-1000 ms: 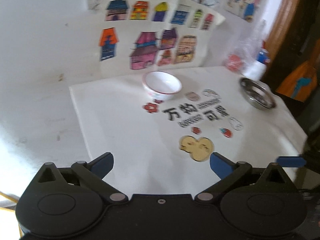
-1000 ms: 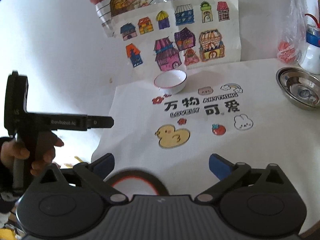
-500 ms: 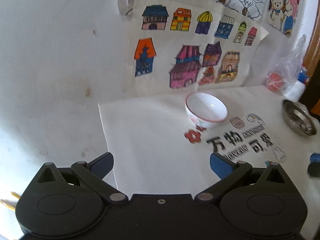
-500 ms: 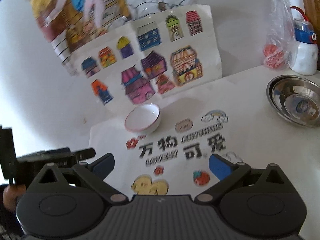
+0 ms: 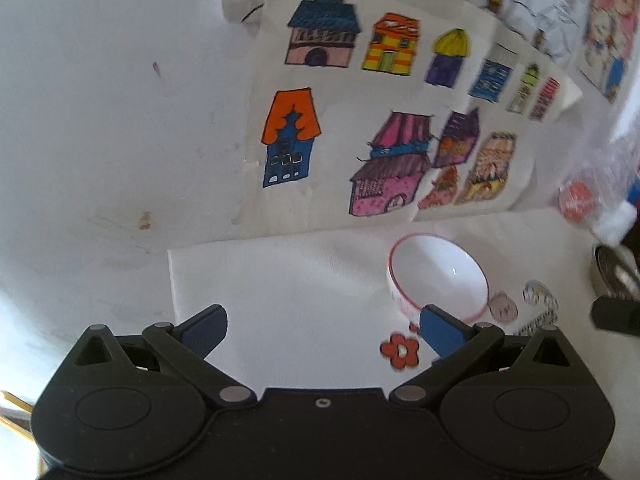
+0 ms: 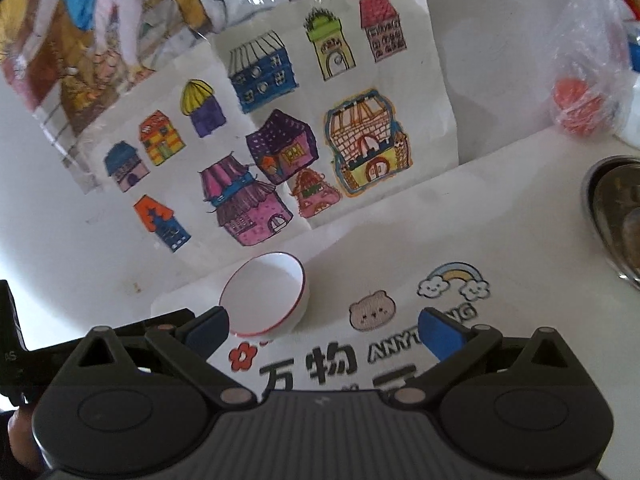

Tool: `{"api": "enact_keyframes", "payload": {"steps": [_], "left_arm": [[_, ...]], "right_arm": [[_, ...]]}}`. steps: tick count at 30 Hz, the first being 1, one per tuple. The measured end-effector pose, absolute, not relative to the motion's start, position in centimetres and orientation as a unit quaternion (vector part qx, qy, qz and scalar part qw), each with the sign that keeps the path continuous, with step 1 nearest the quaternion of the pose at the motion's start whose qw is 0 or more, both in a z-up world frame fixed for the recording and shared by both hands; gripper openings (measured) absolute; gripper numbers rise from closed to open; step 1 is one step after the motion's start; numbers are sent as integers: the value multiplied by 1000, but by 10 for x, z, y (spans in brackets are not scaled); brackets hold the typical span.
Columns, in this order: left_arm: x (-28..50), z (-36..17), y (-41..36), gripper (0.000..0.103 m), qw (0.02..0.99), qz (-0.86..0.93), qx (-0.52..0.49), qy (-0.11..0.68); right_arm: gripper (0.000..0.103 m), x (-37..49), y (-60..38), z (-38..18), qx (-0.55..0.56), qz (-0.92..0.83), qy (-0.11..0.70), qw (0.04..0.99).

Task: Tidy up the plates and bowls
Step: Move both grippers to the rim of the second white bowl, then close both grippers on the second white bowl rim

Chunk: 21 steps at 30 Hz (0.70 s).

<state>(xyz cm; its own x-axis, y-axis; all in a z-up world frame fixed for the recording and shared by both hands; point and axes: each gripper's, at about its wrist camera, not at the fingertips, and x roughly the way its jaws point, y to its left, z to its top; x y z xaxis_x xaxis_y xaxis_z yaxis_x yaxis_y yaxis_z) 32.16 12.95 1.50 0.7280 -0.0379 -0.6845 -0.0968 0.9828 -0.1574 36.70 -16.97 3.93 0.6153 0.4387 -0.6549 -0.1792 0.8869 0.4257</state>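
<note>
Both grippers, left [image 5: 322,326] and right [image 6: 324,328], stood spread and empty over the mat [image 6: 500,248], the bowl [image 6: 264,294] beyond them near the wall drawings [image 6: 280,140], a steel bowl [image 6: 616,212] farther right.

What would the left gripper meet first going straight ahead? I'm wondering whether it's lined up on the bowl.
Probably bare white mat, then the wall; the white bowl sits off toward its right finger.

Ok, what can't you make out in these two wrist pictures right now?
- Metal bowl: cut off by the right edge in both views, so its contents are unclear.
- Plastic bag: its red contents are blurred in the left wrist view and veiled by plastic in the right.
- White bowl: its near rim is hidden by the left tongs.
</note>
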Motion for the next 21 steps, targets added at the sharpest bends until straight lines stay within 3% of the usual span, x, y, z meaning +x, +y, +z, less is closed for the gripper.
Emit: {"api": "enact_keyframes", "payload": {"steps": [7, 21], "left_arm": [[356, 3, 129, 102, 914, 7, -129, 385], [384, -14, 124, 98, 907, 6, -157, 390]], "right_arm": [[102, 393, -155, 18, 166, 175, 412, 879], [64, 407, -142, -4, 175, 183, 425, 869]]}}
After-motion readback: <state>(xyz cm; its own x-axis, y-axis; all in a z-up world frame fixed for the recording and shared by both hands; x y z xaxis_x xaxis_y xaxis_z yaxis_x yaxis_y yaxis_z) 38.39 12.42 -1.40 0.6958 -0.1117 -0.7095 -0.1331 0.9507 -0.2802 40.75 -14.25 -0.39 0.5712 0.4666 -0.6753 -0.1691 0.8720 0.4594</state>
